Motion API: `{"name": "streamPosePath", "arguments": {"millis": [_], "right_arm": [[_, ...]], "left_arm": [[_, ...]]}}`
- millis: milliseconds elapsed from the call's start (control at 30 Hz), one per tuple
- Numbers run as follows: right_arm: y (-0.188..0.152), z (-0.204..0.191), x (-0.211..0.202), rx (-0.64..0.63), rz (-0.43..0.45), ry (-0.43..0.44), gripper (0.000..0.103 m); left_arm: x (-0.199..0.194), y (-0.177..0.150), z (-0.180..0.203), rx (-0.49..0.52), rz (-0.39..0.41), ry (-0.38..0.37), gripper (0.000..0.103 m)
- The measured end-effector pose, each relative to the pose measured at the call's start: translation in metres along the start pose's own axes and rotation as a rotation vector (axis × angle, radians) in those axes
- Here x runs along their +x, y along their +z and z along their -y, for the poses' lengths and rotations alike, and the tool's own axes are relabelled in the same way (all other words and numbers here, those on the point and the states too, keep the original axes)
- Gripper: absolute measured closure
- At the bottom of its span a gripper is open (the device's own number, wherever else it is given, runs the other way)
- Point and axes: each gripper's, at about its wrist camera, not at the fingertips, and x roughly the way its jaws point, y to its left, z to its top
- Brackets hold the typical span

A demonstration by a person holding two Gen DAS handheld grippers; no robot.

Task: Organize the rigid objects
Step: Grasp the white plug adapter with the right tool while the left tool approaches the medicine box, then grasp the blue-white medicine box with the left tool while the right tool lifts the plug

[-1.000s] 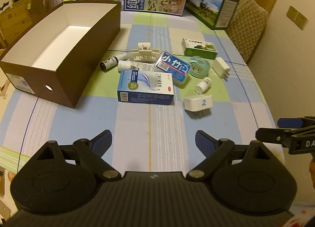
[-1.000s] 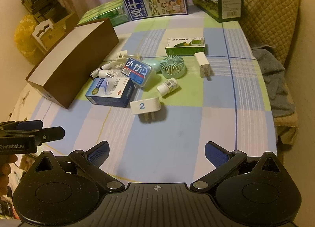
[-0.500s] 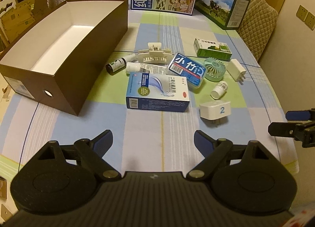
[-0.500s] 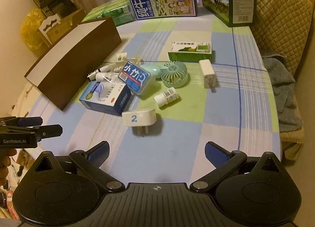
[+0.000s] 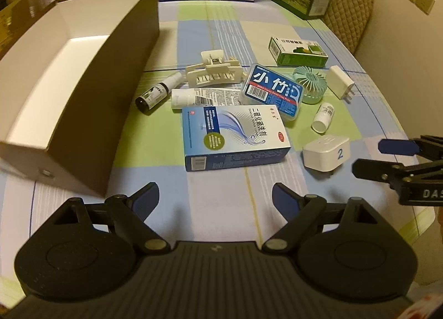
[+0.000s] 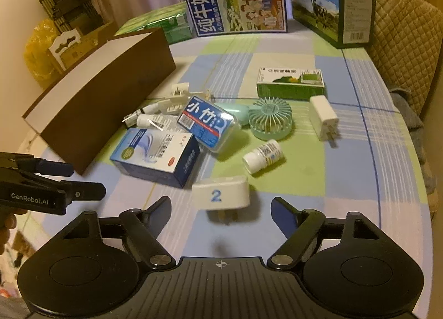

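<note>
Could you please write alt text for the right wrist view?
The open right gripper hovers just short of a white plug marked 2 on a checked tablecloth, with medicine boxes, a mint fan and a brown box beyond.

I've brought both wide-spread grippers in closer, the right gripper (image 6: 220, 207) now nearly straddling the numbered white plug (image 6: 220, 193).

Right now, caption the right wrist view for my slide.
Open right gripper lines up on the white "2" plug, clutter and brown box beyond.

"2" on white plug (image 6: 220, 196) (blue digit)
</note>
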Motion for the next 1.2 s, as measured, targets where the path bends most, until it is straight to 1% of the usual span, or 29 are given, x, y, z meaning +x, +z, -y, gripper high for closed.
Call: {"name": "streamPosePath", "arguments": {"millis": [67, 100, 233, 367, 433, 533, 600, 767, 933, 1067, 1200], "right_arm": [[0.000, -0.004, 0.009, -0.014, 0.003, -0.020, 0.027], [0.001, -0.007, 0.014, -0.023, 0.000, -0.033, 0.027], [0.000, -0.012, 0.031, -0.047, -0.026, -0.077, 0.027], [0.001, -0.014, 0.045, -0.063, -0.044, -0.098, 0.029], [0.001, -0.015, 0.050, -0.072, -0.053, -0.111, 0.033], [0.001, -0.012, 0.057, -0.069, -0.074, -0.106, 0.044], [0.001, -0.013, 0.059, -0.070, -0.077, -0.099, 0.047], [0.000, -0.010, 0.056, -0.075, -0.071, -0.119, 0.048], [-0.001, 0.007, 0.047, -0.020, -0.080, -0.156, 0.048], [-0.004, 0.027, 0.036, 0.036, -0.084, -0.196, 0.048], [-0.009, 0.049, 0.022, 0.100, -0.081, -0.238, 0.048]], "left_arm": [[0.006, 0.003, -0.004, 0.012, -0.003, -0.012, 0.017], [0.009, 0.005, -0.005, -0.025, -0.005, 0.005, 0.017], [0.021, 0.010, -0.012, -0.011, -0.021, -0.010, 0.017], [0.031, 0.014, -0.017, 0.004, -0.030, -0.026, 0.017], [0.035, 0.015, -0.019, 0.011, -0.034, -0.032, 0.017], [0.040, 0.017, -0.021, 0.023, -0.031, -0.039, 0.017], [0.044, 0.018, -0.022, 0.034, -0.028, -0.044, 0.017], [0.049, 0.019, -0.022, 0.060, -0.017, -0.064, 0.017], [0.053, 0.019, -0.017, 0.097, 0.010, -0.093, 0.018], [0.052, 0.018, -0.007, 0.129, 0.037, -0.126, 0.021], [0.053, 0.017, 0.006, 0.150, 0.037, -0.145, 0.022]]}}
